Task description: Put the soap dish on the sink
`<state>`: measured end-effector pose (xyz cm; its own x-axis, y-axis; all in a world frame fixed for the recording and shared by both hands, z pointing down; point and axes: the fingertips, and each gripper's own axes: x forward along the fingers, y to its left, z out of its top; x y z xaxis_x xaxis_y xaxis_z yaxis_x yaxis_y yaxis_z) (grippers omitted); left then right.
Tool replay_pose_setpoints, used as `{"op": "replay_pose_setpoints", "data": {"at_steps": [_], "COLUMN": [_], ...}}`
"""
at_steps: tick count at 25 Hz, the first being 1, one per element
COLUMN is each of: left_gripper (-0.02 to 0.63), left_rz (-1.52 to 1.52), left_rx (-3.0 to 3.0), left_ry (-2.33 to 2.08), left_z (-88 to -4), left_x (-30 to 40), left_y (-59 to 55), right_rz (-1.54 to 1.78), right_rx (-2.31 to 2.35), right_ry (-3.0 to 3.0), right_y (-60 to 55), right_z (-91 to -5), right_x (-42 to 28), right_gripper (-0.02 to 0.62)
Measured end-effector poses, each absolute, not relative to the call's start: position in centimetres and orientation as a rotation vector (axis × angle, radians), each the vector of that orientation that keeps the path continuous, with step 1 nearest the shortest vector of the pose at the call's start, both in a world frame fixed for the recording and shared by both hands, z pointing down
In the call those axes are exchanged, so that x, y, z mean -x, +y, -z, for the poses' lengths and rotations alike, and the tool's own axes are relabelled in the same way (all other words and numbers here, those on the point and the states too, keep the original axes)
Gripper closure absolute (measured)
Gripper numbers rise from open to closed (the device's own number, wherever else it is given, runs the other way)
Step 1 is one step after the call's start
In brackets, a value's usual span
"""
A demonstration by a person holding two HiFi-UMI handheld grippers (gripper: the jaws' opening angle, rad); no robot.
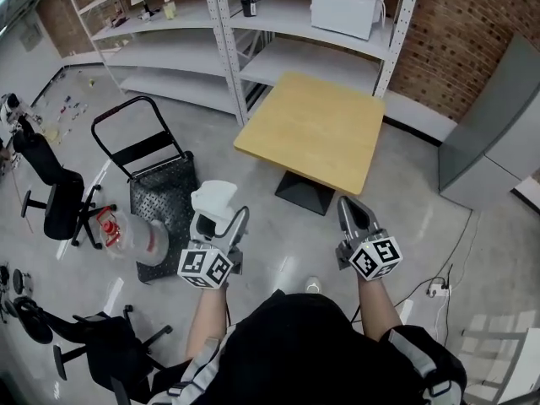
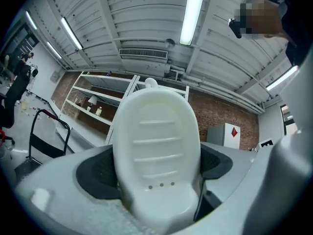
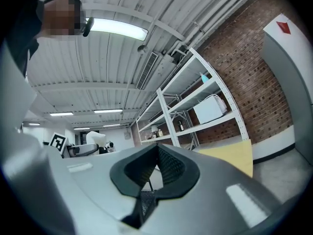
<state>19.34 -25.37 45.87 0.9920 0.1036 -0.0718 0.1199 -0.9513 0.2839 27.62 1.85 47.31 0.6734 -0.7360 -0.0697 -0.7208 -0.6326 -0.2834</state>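
My left gripper (image 1: 221, 218) is shut on a white soap dish (image 1: 213, 199), held up in the air over the floor. In the left gripper view the soap dish (image 2: 157, 151) stands upright between the dark pads and fills the middle; its ribbed inside and three small holes face the camera. My right gripper (image 1: 356, 218) is shut with nothing in it, its pads (image 3: 161, 166) pressed together. It points up at the same height, to the right of the left one. No sink shows in any view.
A square wooden table (image 1: 314, 130) stands ahead on the grey floor. White shelving (image 1: 236, 24) with a microwave (image 1: 346, 7) lines the brick wall. A black hand cart (image 1: 152, 171) and office chairs (image 1: 55, 197) stand at the left. A grey cabinet (image 1: 498, 133) is at the right.
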Motion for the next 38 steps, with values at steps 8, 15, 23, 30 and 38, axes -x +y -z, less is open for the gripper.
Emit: {"op": "replay_pose_setpoints", "data": {"at_steps": [8,15,23,30,38], "left_gripper": [0.143,0.143,0.143,0.143,0.143], "left_rz": [0.086,0.075,0.022,-0.010,0.010], "left_rx": [-2.839,-2.830,-2.840,-2.854,-2.840], "left_ry": [0.227,0.250,0.281,0.316,0.414], "left_z": [-46.1,-46.4,-47.1,-48.0,-48.0], "left_x": [-26.7,-31.3,-34.5,-36.5,-43.0], "left_y": [-21.1,-17.2,-13.4,-13.6,-13.7], "right_rz": [0.039,0.067,0.115,0.119,0.081], "right_rx": [2.634,2.654,2.670,2.660,2.722], "right_ry": [1.056,0.971,0.927,0.907,0.820], "right_y": [7.4,12.3,16.7,15.9,16.5], "right_z": [-47.7,-48.3,-49.4,-50.4,-49.7], "right_x": [-34.0,-37.9,-40.4,-41.6,-46.1], "right_gripper": [0.589,0.589,0.589,0.589,0.589]}}
